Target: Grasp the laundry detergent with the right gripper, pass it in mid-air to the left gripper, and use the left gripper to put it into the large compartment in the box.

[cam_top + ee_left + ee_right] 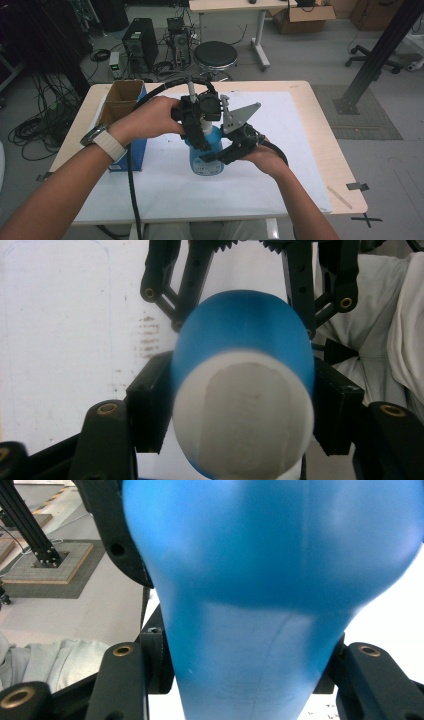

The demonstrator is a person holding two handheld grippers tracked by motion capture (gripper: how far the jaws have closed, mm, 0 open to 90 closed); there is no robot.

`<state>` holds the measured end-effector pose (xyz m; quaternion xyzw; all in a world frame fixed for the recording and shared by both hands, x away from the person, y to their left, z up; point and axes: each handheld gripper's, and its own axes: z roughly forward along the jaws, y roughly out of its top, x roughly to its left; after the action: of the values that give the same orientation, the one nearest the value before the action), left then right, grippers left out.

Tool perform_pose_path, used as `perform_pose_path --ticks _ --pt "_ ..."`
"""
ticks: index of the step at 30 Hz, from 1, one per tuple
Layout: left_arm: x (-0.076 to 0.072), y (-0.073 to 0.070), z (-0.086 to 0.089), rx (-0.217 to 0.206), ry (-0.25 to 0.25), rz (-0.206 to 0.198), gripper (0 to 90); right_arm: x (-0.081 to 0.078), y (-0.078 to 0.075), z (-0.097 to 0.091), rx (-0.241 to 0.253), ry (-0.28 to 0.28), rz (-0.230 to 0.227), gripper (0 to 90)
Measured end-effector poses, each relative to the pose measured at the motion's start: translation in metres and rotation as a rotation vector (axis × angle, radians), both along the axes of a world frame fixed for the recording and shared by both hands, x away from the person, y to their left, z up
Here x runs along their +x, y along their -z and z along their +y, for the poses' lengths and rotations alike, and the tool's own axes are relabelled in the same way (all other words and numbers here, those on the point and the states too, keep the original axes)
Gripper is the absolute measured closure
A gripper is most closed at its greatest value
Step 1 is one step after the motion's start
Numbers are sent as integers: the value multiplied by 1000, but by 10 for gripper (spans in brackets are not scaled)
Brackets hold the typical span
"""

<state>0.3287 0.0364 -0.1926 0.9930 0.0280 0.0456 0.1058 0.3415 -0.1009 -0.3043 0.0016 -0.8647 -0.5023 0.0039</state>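
Both pairs of jaws are gripping the same thing from different heights: the left gripper [196, 122] is pressing its pads against the upper part of the blue spray bottle [206, 152], just under the white cap [244, 415], while the right gripper [227, 152] is clamping the bottle's lower body from the side. In the left gripper view the camera is looking down along the bottle from above, with a black pad sitting flush on either flank of the neck and the other gripper's linkage showing beyond it. In the right gripper view the blue body [265, 595] is swelling wide above the jaws and narrowing where the pads are meeting it. The bottle is standing upright on the white sheet [295, 165] near the middle of the table [320, 120], its long axis running straight up, with the cardboard box [122, 107] well apart to the left. So the relation that matters is vertical: the left gripper is sitting over the top, in line with the bottle's axis, and the right is bracing it lower down from the person's right. Any twist or pull on the top would probably be falling to the left hand [147, 117], which is nearer the cap, while the right hand [267, 160] is holding the body from turning.
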Motion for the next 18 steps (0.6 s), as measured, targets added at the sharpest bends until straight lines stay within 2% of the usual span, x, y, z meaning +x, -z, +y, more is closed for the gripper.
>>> perform_pose_path --ticks 12,18 --pt "-3 -1 1 -16 10 -3 383 -1 -1 0 5 -11 -3 447" --pt "-2 -4 2 -27 6 14 383 -2 -2 -1 8 -18 12 436"
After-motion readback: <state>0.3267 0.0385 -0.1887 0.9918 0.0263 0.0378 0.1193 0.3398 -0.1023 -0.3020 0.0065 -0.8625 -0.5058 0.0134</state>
